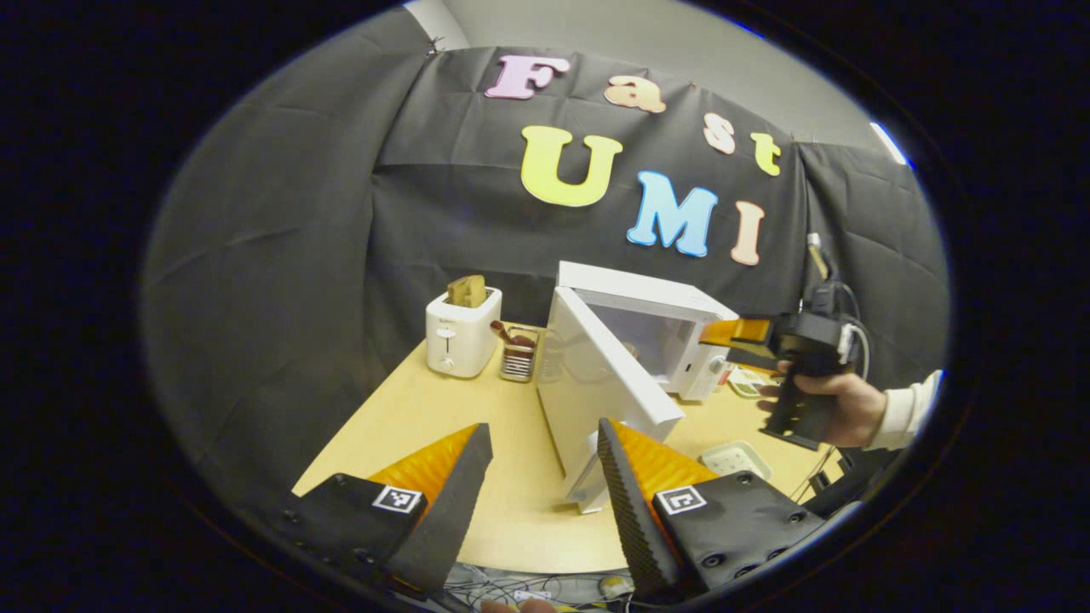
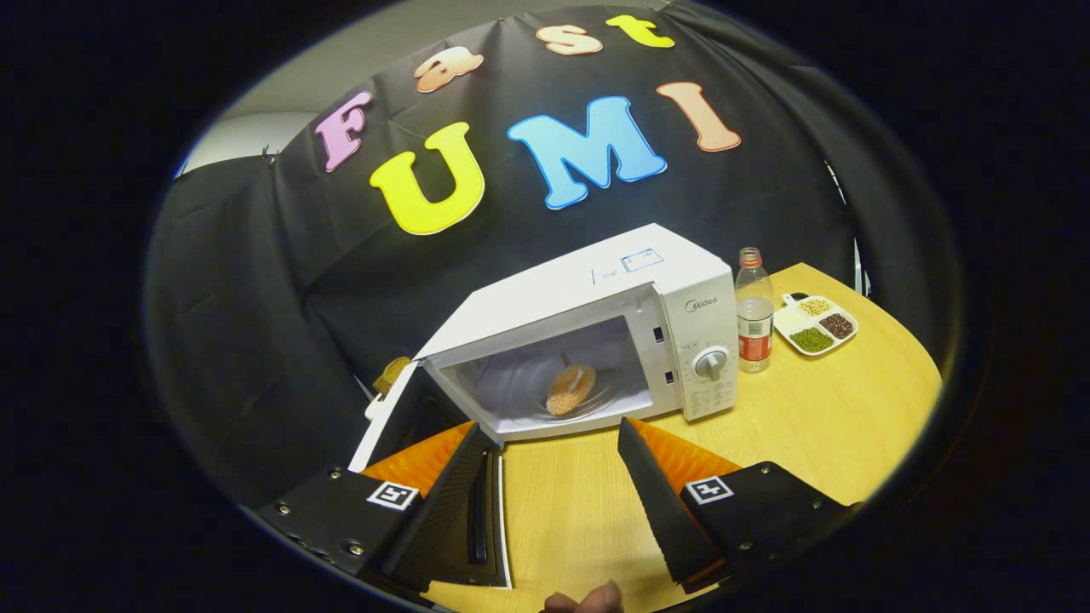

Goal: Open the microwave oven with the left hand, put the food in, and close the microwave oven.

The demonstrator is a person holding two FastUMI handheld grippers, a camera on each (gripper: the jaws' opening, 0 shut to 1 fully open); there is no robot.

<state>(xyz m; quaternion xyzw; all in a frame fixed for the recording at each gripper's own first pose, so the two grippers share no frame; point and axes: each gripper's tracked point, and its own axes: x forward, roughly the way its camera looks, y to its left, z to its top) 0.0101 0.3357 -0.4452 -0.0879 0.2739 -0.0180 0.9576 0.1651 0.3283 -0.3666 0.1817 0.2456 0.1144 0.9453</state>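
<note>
boxy microwave [image 2: 596, 332] door [image 1: 588, 392] ajar; round flat food [image 2: 570, 388] inside | both grippers empty

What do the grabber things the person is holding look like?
Each gripper has two long wedge-shaped fingers with ribbed inner faces, fixed to black blocks with small screws. Every block carries a little square black-and-white marker. That goes for the left gripper and the right gripper. In the left gripper view, the right gripper has a chunky black handle with cables rising from its top, held by a hand in a cream-white sleeve.
</note>
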